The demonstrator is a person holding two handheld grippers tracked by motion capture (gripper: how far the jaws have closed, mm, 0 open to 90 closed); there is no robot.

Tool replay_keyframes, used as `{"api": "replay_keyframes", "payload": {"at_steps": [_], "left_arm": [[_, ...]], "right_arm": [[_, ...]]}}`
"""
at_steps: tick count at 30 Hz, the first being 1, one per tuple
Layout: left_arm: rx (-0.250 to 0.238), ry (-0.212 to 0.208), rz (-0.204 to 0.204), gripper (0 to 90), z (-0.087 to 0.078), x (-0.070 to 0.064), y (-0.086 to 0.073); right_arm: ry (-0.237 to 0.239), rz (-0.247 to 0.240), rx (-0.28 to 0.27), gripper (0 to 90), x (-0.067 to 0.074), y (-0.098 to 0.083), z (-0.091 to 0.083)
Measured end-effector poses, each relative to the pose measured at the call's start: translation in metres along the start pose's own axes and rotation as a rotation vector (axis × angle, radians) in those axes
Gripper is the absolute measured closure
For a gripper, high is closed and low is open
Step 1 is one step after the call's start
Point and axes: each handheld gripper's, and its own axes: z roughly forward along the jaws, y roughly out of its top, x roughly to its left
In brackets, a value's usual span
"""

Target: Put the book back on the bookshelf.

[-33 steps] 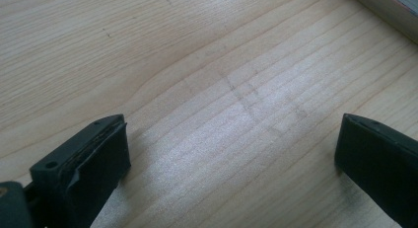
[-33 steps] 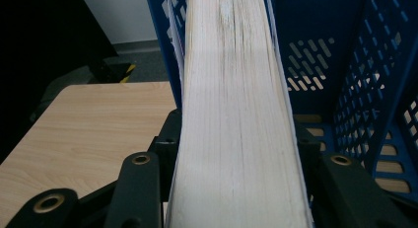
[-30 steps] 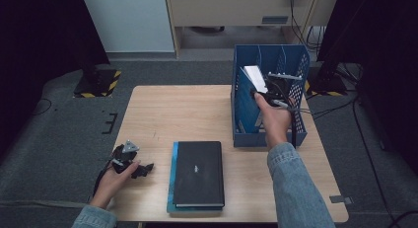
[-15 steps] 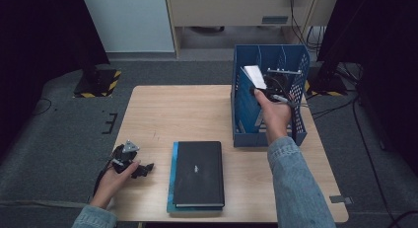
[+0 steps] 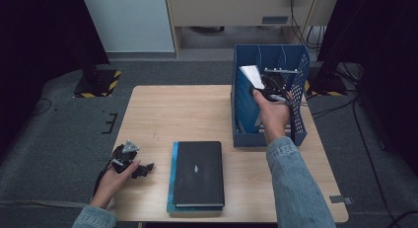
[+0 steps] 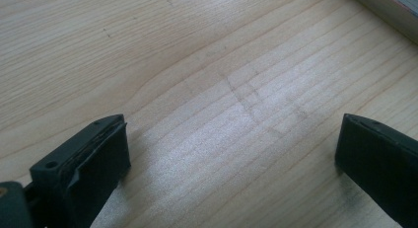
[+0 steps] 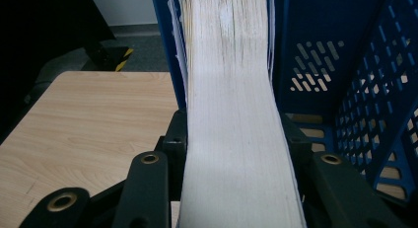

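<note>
The thick white-paged book (image 7: pixel 236 114) sits clamped between the two black jaws of your right gripper (image 5: pixel 270 90), page edges facing that gripper's camera, and its jaws have just been closing further onto it. In the high view the book's pale corner (image 5: pixel 252 76) stands tilted over the left compartments of the blue perforated plastic file rack (image 5: pixel 296 65), which rests on the far right part of the light wooden table (image 5: pixel 172 114). In the right gripper view the book rises along the rack's blue wall, with the perforated side to its right. Your left gripper (image 5: pixel 129 161) lies low on the near left part of the table, well apart from the rack, its jaws spread wide with nothing but bare wood grain (image 6: pixel 236 104) between them. Just right of it lies a black hardcover book (image 5: pixel 199 172), flat on top of a teal-covered book (image 5: pixel 172 178) whose edge shows along its left side.
</note>
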Motion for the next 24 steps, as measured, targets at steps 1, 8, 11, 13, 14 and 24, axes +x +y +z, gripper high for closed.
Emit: {"api": "replay_keyframes", "payload": {"at_steps": [1, 8, 11, 13, 14, 24], "left_arm": [[0.0, 0.0, 0.0, 0.0, 0.0, 0.0, 0.0], [-0.002, -0.001, 0.0, 0.0, 0.0, 0.0, 0.0], [-0.002, -0.001, 0.0, 0.0, 0.0, 0.0, 0.0], [-0.002, -0.001, 0.0, 0.0, 0.0, 0.0, 0.0], [-0.001, -0.001, 0.0, 0.0, 0.0, 0.0, 0.0], [0.0, -0.002, 0.0, 0.0, 0.0, 0.0, 0.0]], "right_arm": [[-0.002, 0.005, 0.002, 59.5, 0.001, 0.001, 0.0], [-0.009, 0.01, 0.013, 59.6, 0.004, 0.011, 0.004], [-0.013, 0.0, 0.018, 59.7, 0.006, 0.016, 0.005], [-0.017, 0.0, 0.015, 59.7, 0.008, 0.02, 0.005], [-0.018, 0.0, 0.009, 59.8, 0.008, 0.022, 0.005], [-0.039, 0.026, -0.017, 59.8, 0.006, 0.032, 0.014]]}}
